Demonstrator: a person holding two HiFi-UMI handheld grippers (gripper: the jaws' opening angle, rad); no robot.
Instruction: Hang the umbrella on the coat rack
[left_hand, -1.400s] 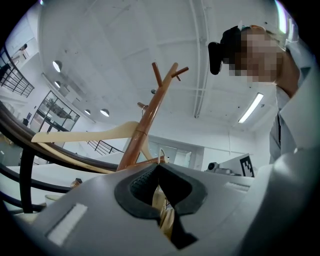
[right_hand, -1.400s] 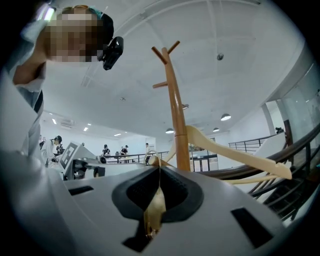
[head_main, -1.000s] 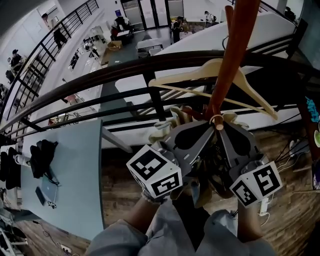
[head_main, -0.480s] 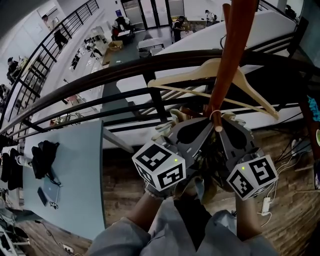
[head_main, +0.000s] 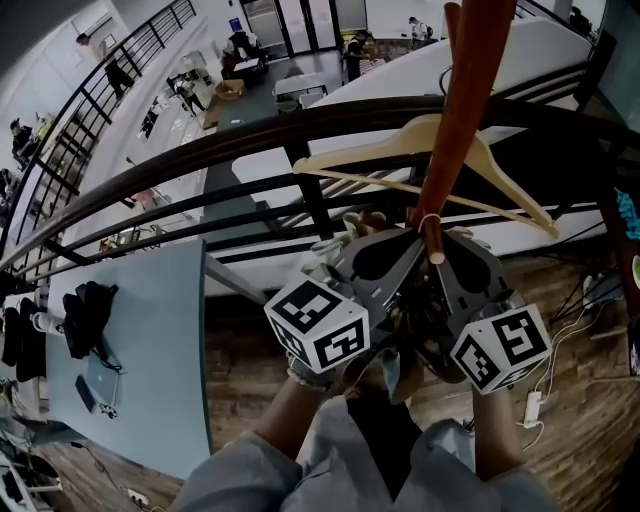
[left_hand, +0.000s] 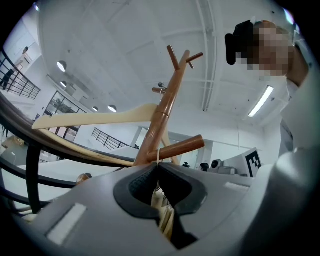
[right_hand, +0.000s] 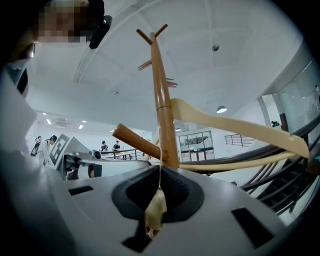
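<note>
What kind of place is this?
Probably an upstairs balcony in a big office or workshop. A dark railing looks down on desks and people below, and a wooden coat rack stands beside it.

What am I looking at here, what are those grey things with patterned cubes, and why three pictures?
No robot: a person holds a gripper in each hand; the cubes are part of them. The head view looks down from the person's head; the other two cameras ride on the grippers. The left gripper and the right gripper are both shut on a thin white cord, which looks looped over a peg of the wooden coat rack. The cream bundle behind the jaws seems to be the umbrella. A wooden hanger hangs on the rack too.
</note>
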